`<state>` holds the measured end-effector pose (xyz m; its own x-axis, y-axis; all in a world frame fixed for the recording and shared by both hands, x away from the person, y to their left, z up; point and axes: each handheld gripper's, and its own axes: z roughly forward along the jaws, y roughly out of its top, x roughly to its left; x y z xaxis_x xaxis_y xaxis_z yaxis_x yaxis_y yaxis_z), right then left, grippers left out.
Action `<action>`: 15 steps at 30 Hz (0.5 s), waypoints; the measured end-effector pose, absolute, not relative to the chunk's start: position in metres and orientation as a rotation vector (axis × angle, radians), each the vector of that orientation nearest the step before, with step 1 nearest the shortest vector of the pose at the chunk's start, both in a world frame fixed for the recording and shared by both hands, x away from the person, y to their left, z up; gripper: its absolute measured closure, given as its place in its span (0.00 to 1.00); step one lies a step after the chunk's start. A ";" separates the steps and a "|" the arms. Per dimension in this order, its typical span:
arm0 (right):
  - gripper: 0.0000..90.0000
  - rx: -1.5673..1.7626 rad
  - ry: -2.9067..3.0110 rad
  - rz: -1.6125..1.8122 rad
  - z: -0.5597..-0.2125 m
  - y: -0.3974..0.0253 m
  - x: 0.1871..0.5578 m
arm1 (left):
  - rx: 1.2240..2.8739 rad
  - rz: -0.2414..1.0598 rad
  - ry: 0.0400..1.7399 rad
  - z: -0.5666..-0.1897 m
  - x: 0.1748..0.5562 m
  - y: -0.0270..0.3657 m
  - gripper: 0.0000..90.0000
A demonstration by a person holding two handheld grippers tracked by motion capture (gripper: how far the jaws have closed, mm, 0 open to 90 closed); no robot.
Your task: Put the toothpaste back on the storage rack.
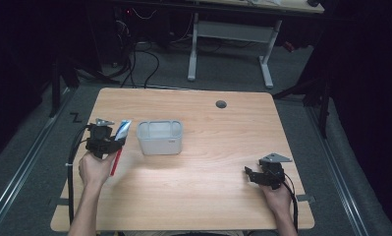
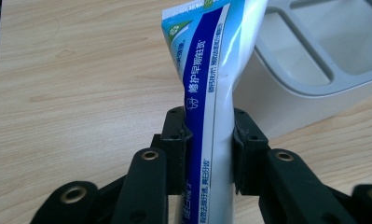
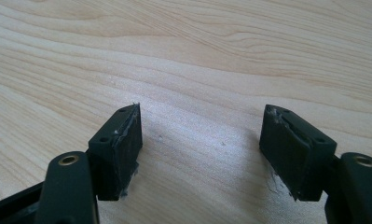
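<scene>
Spreading across most of the high view, the wooden tabletop carries a pale grey plastic bin, which stands left of centre and shows a divided inside in your left gripper view. Your left gripper sits just left of that bin, near the tabletop's left edge, and its fingers are clamped on a toothpaste tube. That tube is blue and white with printed lettering; it stands between the fingers with its flat crimped end pointing up and away from you, beside the bin's near left corner. A red part of it hangs below your left hand. Your right gripper rests far off at the near right of the tabletop, its fingers spread wide apart over bare wood with nothing between them.
</scene>
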<state>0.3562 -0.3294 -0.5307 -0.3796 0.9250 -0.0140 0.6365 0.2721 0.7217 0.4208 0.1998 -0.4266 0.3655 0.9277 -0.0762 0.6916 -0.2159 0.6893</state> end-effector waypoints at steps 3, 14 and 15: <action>0.33 1.407 2.113 0.889 -0.531 -0.329 0.356 | 1.976 0.472 1.386 -0.422 0.418 0.200 0.78; 0.33 1.407 2.113 0.890 -0.531 -0.329 0.356 | 1.979 0.462 1.370 -0.415 0.413 0.199 0.78; 0.33 1.406 2.114 0.890 -0.531 -0.329 0.356 | 1.976 0.459 1.367 -0.415 0.412 0.200 0.78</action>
